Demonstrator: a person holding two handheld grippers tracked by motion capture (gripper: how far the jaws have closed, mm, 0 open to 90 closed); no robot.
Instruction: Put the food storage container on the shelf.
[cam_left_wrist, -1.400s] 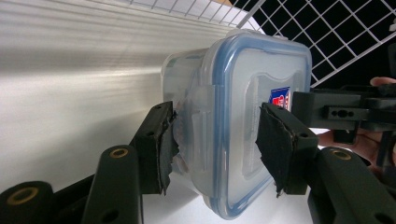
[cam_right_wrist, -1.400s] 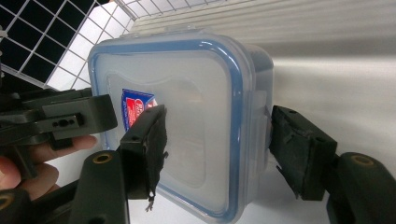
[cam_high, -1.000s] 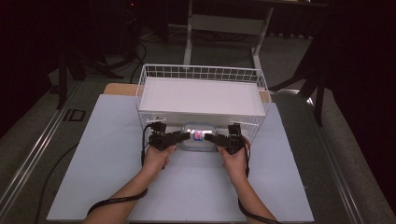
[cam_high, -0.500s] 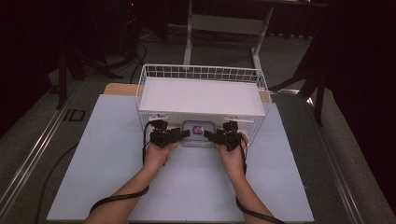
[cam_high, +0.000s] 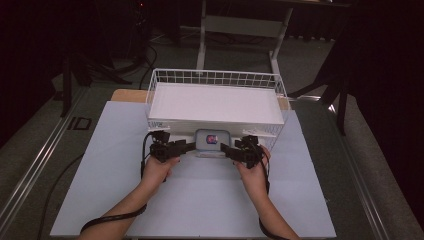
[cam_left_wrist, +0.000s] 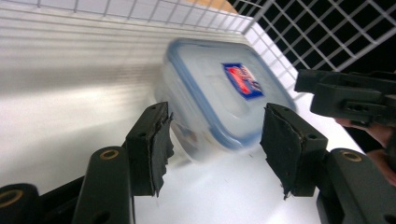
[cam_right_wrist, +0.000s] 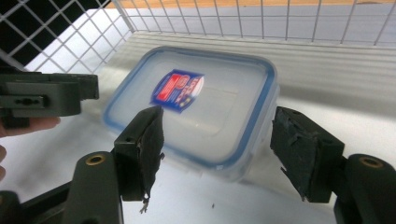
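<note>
- Two hands came in from the near edge of the worktop (cam_high: 200, 200), one gripper each, so this looked like a two-sided pickup to me.
- Left gripper (cam_left_wrist: 215, 135) was released. Its jaws had just been opening, with the tub's corner sitting between them and a clear gap at the right-hand pad.
- Right gripper (cam_right_wrist: 217, 140) was slack too, jaws spread wide around the tub's near corner and not pressing on it.
- Plastic tub (cam_high: 213, 140), blue-rimmed lid with a red and blue label, sat between the two grippers at the near side of the wire basket (cam_high: 215, 75). I couldn't tell if it was just inside or just in front.
- My take: push both grippers further along the short ends before closing, and bite the body under the lid rim, not the lid.
- Close both together and lift level, or it'll probably tip toward the mesh behind.
</note>
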